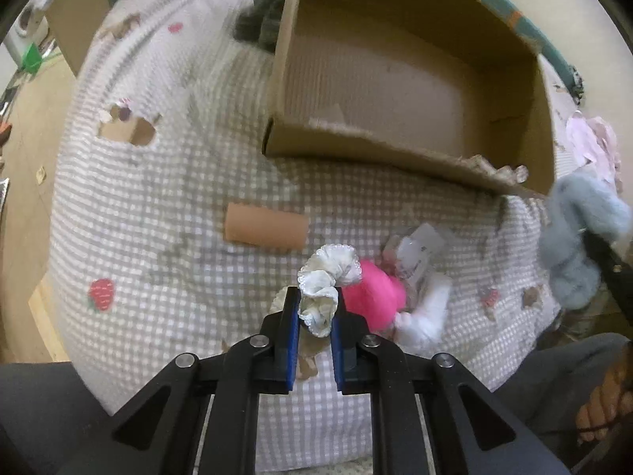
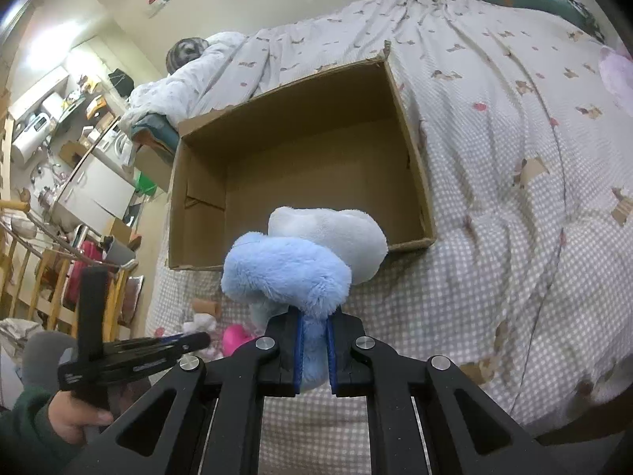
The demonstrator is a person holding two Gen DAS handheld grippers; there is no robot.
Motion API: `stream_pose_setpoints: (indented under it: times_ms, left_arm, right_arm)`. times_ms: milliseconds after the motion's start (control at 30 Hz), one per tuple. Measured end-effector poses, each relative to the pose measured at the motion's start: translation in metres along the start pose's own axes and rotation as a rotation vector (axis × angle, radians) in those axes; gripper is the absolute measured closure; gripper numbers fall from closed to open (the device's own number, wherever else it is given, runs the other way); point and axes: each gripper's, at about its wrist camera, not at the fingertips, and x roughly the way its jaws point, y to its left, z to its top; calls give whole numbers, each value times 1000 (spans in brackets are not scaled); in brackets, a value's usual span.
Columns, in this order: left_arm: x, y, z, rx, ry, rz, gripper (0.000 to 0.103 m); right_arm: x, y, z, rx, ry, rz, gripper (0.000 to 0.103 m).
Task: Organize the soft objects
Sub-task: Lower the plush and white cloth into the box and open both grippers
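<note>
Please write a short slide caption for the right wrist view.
Right gripper holds a blue plush toy in front of an empty cardboard box on the bed.

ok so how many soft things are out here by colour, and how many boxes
white frilly cloth: 1, in the left gripper
blue plush: 1, in the right gripper
pink plush: 1
white plush: 1
cardboard box: 1, nothing visible inside
total: 4 soft things, 1 box

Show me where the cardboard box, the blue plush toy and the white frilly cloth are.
cardboard box [image 2: 205,198], right wrist view, on its left inner wall.
blue plush toy [image 2: 285,273], right wrist view, on its fluffy blue front.
white frilly cloth [image 1: 332,273], left wrist view, on its bunched middle.
</note>
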Motion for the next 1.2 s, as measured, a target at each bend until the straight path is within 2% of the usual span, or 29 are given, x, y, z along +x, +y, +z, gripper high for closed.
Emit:
stream_pose_setpoints:
  times_ms: [167, 233, 400, 600, 767, 900, 1000, 1067, 1200]
  left_arm:
    - [-46, 0, -3, 6, -115, 19, 90]
    - [-61, 0, 1, 2, -154, 1, 90]
    - [-101, -17, 21, 24, -249, -21, 90]
    - [-123, -40, 62, 79, -292, -34, 90]
    - [-105, -52, 102, 116, -278, -46, 90]
    - [-83, -58, 120, 146, -274, -33, 90]
    - [-59, -54, 127, 127, -247, -33, 90]
    - [-42, -48, 129, 97, -208, -63, 90]
    - [-18, -42, 129, 88, -175, -50, 90]
  right_arm:
    - [-11, 7, -3, -16, -26, 9, 92]
    - [-17, 12, -1, -30, -36, 16, 92]
    - [-43, 21, 12, -25, -90, 39, 92]
    - [-58, 28, 47, -50, -137, 49, 92]
    - [-43, 31, 75, -73, -139, 30, 92]
    - [-13, 32, 91, -96, -123, 18, 92]
    - [16, 29, 92, -97, -102, 4, 92]
    - [35, 24, 85, -93, -93, -16, 92]
    - [70, 16, 77, -60, 11, -44, 92]
